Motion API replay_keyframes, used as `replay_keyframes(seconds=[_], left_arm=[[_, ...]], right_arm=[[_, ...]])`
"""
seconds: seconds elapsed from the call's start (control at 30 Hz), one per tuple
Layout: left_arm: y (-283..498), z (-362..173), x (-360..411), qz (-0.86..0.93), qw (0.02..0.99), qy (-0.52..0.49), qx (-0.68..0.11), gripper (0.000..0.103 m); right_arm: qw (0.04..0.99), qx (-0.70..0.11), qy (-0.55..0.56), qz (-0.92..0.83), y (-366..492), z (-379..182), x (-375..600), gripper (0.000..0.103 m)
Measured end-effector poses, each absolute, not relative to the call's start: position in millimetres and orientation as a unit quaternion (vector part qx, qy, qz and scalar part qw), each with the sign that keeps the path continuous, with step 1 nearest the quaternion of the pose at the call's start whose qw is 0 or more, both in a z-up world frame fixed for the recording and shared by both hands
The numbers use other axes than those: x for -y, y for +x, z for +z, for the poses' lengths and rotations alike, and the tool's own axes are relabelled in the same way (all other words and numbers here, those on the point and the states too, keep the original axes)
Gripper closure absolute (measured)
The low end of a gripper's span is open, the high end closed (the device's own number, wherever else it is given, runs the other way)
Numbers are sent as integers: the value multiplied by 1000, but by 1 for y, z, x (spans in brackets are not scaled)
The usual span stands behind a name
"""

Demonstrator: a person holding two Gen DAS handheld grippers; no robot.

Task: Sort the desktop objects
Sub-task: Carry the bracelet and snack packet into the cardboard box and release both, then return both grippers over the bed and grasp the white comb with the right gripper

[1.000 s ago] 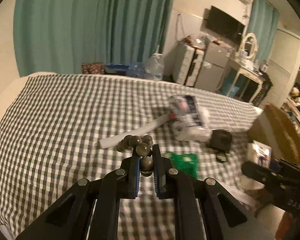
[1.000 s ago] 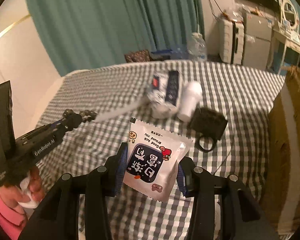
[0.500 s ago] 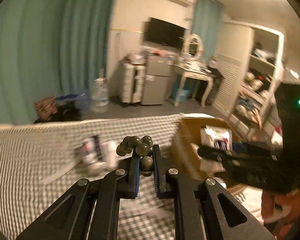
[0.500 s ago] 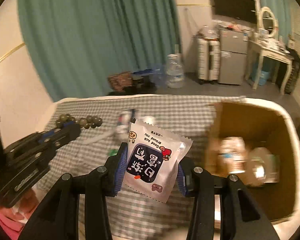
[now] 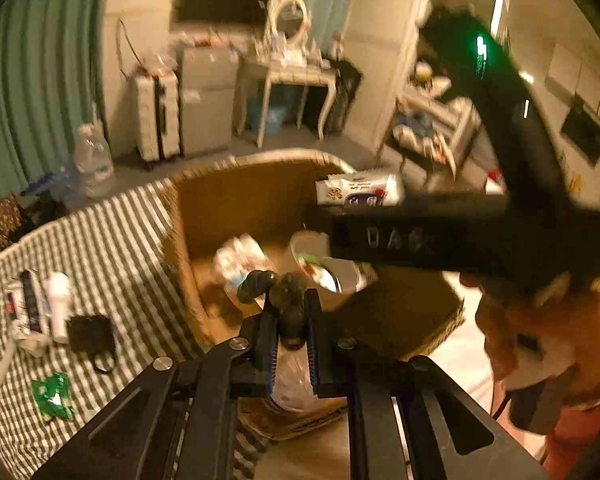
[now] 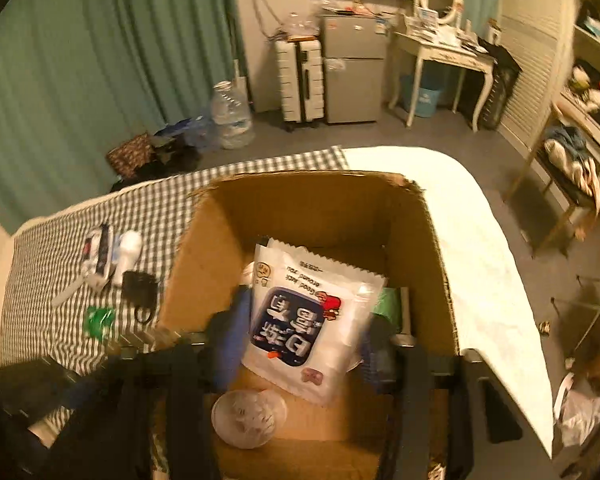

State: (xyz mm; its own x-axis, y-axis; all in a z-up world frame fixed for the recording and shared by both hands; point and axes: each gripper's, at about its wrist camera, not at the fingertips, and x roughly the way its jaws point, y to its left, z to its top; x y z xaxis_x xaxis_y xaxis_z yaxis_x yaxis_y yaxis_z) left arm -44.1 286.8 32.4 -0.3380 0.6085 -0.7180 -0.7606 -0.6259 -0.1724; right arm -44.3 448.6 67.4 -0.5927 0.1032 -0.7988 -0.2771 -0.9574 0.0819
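My left gripper (image 5: 290, 322) is shut on a string of dark round beads (image 5: 278, 290) and holds it over the open cardboard box (image 5: 236, 200). My right gripper (image 6: 300, 336) is shut on a white snack packet (image 6: 304, 316) with dark blue print, held above the inside of the same box (image 6: 316, 208). In the left wrist view the right gripper (image 5: 340, 216) crosses above the box with the packet (image 5: 360, 189) at its tip. The box holds a clear round lid (image 6: 249, 418) and other packets.
The box stands at the right end of a checked cloth (image 6: 56, 248). On the cloth lie a black pouch (image 6: 139, 285), a green packet (image 6: 98, 320), a white bottle (image 6: 127, 248) and a wrapped bundle (image 6: 98, 252). Beyond are a curtain, a water jug (image 6: 231, 114) and furniture.
Both grippers have swung right from over the cloth to above the open box, still holding the beads and the snack packet. The right gripper now points down into the box.
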Motion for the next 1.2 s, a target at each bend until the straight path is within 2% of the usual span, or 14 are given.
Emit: replay_keyframes(seconds=[0.03, 0.07, 0.1, 0.13, 0.23, 0.47, 0.7, 0.87, 1.0, 1.1, 1.2], left_arm=[[-45, 28, -290, 807, 419, -403, -102, 67], [-43, 27, -289, 808, 415, -404, -106, 55], [-43, 24, -285, 814, 407, -399, -108, 30], [-41, 25, -280, 824, 397, -390, -108, 19], [-37, 33, -259, 843, 381, -367, -100, 8], [-43, 37, -201, 874, 306, -356, -124, 5], [-73, 13, -95, 909, 167, -355, -139, 3], [-88, -19, -21, 921, 71, -364, -116, 3], [-100, -51, 20, 918, 33, -385, -90, 3], [-104, -73, 42, 916, 20, -394, -72, 3], [-109, -91, 57, 917, 13, -396, -44, 3]], right_arm=[[107, -107, -450, 880, -46, 64, -454, 19], [109, -110, -453, 878, -49, 64, -457, 18], [112, -113, -452, 878, -49, 63, -460, 18], [111, -113, -453, 877, -49, 62, -461, 18], [105, -120, -451, 878, -46, 62, -460, 18], [100, -126, -440, 884, -39, 70, -428, 18], [18, -96, -379, 920, -31, 72, -348, 18], [-64, -71, -380, 920, -48, 33, -268, 18], [-110, -17, -408, 906, -65, -15, -209, 19], [-122, 23, -432, 893, -74, -47, -187, 30], [-123, 34, -467, 875, -87, -77, -186, 31]])
